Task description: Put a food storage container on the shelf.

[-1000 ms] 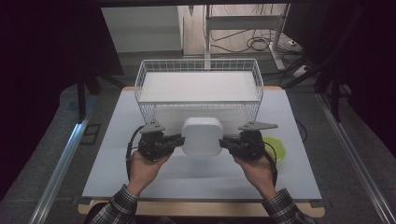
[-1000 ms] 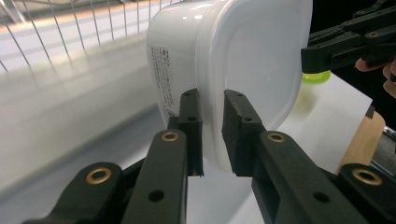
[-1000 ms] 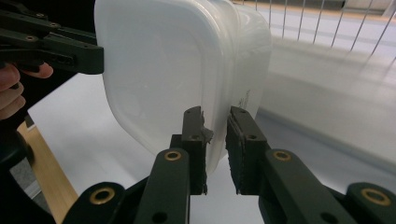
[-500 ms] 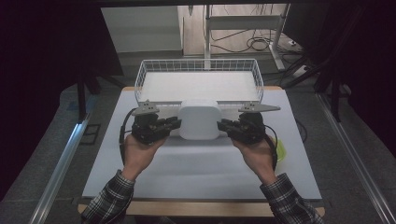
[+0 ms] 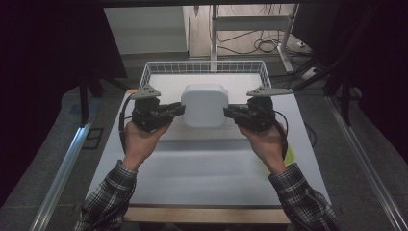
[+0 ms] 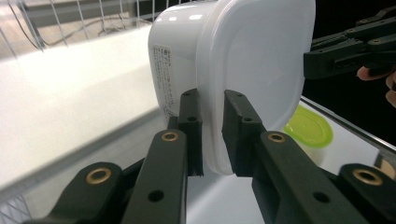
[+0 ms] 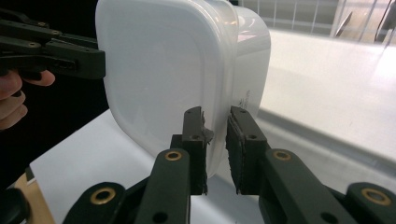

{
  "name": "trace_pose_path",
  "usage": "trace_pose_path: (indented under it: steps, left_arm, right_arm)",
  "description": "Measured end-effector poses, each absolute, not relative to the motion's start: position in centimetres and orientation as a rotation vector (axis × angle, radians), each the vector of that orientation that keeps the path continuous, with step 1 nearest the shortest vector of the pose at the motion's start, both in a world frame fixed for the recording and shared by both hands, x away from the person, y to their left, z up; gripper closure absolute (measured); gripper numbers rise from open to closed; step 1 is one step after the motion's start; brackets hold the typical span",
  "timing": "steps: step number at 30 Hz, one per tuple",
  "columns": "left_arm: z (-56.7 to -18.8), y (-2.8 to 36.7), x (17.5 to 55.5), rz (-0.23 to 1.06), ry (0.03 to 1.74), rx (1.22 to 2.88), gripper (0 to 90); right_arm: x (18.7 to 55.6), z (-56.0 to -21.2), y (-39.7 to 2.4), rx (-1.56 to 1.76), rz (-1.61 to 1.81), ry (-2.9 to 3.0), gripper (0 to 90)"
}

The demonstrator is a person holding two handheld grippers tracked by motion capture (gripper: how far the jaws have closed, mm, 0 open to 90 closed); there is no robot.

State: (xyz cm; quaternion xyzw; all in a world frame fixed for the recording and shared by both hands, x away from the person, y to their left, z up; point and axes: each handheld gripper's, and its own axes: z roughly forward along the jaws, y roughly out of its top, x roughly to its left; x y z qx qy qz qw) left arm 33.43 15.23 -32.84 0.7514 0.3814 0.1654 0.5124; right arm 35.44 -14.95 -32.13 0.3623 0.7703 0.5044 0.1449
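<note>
A white plastic container with its lid on hangs in the air above the table, just in front of the wire basket. My left gripper is shut on its left rim and my right gripper is shut on its right rim. In the left gripper view the container stands on edge, its rim pinched between my left gripper pads. In the right gripper view the same rim of the container sits between my right gripper pads.
The white wire basket stands at the back of the white table. A yellow-green lid lies on the table at the right, partly behind the right forearm; the left gripper view shows this lid too. Dark floor and metal rails flank the table.
Both grippers have lifted the white container up off the table and carried it toward the wire basket. Their grip on it has not changed.
</note>
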Motion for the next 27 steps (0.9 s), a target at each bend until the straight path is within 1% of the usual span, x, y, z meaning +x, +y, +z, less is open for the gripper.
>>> trace_pose_path:
  steps: [14, 27]
  left_arm:
    - [-30.3, 15.3, 36.5, 0.412, 0.928, 1.784, 78.5]
    - [-30.8, 15.4, 39.3, 0.366, 0.975, 1.767, 77.6]
  right_arm:
    - [38.1, -29.8, -14.8, 1.051, 1.477, 2.172, 78.2]
    - [40.6, -29.7, -14.3, 1.099, 1.464, 2.171, 78.0]
